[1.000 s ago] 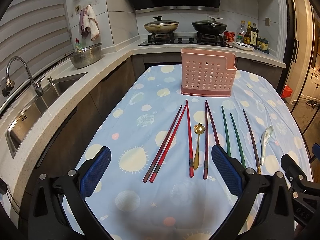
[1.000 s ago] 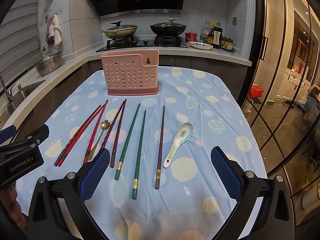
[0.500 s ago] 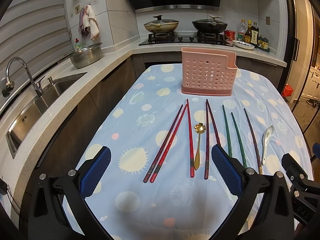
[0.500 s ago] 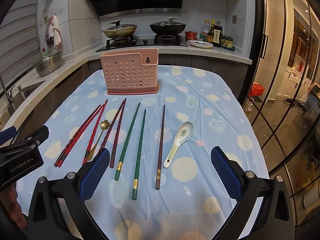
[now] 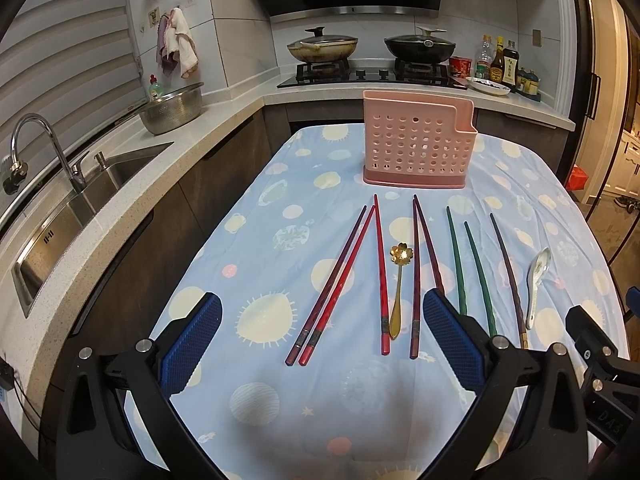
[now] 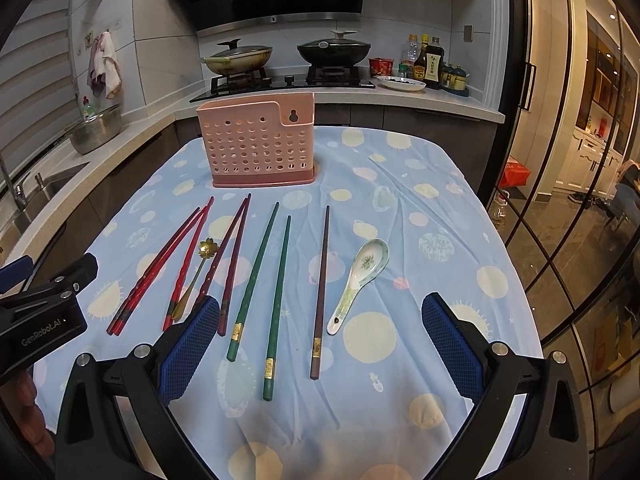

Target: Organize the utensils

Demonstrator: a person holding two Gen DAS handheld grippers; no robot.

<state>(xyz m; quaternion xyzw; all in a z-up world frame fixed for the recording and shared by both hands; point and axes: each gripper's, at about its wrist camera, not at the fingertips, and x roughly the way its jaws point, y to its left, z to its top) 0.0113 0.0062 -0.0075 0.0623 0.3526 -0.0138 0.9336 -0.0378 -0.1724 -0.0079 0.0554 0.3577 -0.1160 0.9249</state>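
A pink perforated utensil holder (image 5: 418, 148) (image 6: 258, 146) stands upright at the far end of the table. In front of it lie red chopsticks (image 5: 334, 284) (image 6: 158, 268), a gold flower spoon (image 5: 398, 292) (image 6: 194, 276), dark red chopsticks (image 5: 416, 276) (image 6: 232, 256), two green chopsticks (image 5: 476, 272) (image 6: 264, 276), a brown chopstick (image 5: 508, 272) (image 6: 322, 288) and a white ceramic spoon (image 5: 536, 284) (image 6: 360, 280). My left gripper (image 5: 322, 340) is open and empty above the near ends of the red chopsticks. My right gripper (image 6: 320, 344) is open and empty above the near ends of the green and brown chopsticks.
The table has a blue spotted cloth (image 5: 280, 240) (image 6: 420, 220). A counter with a sink (image 5: 80, 208) runs along the left. A stove with two pans (image 6: 288, 60) is behind the holder. Glass doors (image 6: 580, 160) are on the right.
Both views have shifted very slightly; the grippers stay open and the utensils have not moved.
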